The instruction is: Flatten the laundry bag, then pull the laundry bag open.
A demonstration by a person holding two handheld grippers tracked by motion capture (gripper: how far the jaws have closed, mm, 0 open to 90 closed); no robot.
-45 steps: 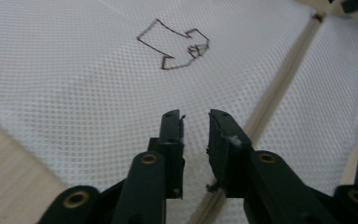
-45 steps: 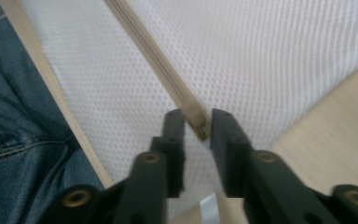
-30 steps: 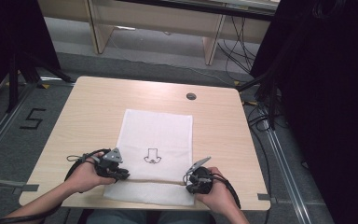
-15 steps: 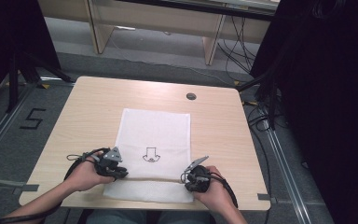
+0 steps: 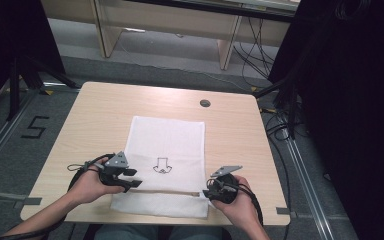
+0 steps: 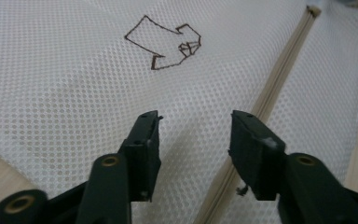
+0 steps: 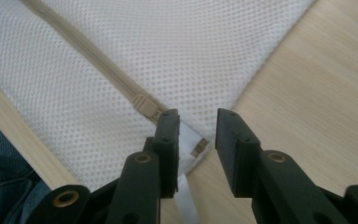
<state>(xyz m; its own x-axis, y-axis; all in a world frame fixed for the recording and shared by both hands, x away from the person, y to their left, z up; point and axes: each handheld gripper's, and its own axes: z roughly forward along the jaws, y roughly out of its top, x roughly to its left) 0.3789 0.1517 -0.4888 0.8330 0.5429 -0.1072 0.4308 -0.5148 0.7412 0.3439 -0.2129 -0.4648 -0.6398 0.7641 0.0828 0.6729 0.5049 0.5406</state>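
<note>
A white mesh bag [image 5: 167, 145] lies flat on the wooden table [image 5: 100, 115], with a drawn arrow [image 5: 162, 165] on it and a beige zipper [image 5: 170, 192] across its near end. My left gripper [image 5: 136, 178] rests at the bag's left side. In the left gripper view the left gripper [image 6: 194, 135] is open over the mesh, and the zipper [image 6: 279, 79] runs under the gap. My right gripper [image 5: 207, 193] sits at the zipper's right end, open, with the zipper pull [image 7: 199, 148] lying loose between the jaws of the right gripper [image 7: 196, 135]. Both sets of jaws have just been opening.
A round cable hole [image 5: 205, 103] sits near the table's far edge. The bag's near end reaches the table's front edge. Cables [image 5: 275, 125] lie on the floor to the right, and a taped "5" [image 5: 34, 128] marks the floor on the left.
Both grippers' jaws were together at the zipper line and now stand apart. The hands have hardly moved.
</note>
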